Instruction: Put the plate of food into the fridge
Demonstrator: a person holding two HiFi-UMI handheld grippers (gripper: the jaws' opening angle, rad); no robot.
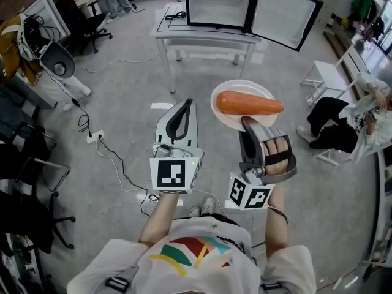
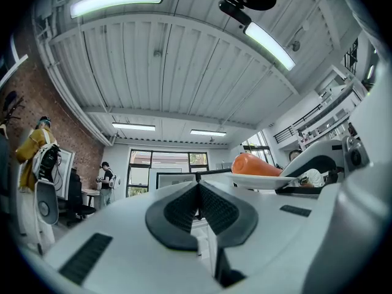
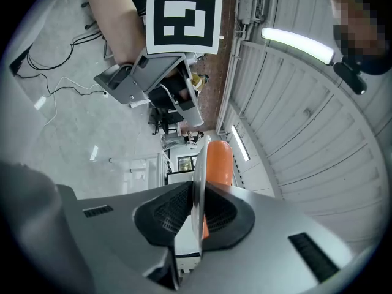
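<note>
A: Nearest, right gripper (image 1: pixel 250 125): clamped on the rim of the plate (image 1: pixel 228 117) with the carrot (image 1: pixel 248 103). And left gripper (image 1: pixel 185 105): jaws together, nothing held. Both well short of the fridge (image 1: pixel 217 3).

B: Keep tight. Keep flat, so no rolling. Walk slow, then slide in past the open door (image 1: pixel 286 14).

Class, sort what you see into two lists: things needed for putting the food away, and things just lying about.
In the job: plate, carrot on it, right gripper clamping the plate, open fridge.
Lying about: power strip on the floor, office chair, white stool; left gripper shut, empty.
</note>
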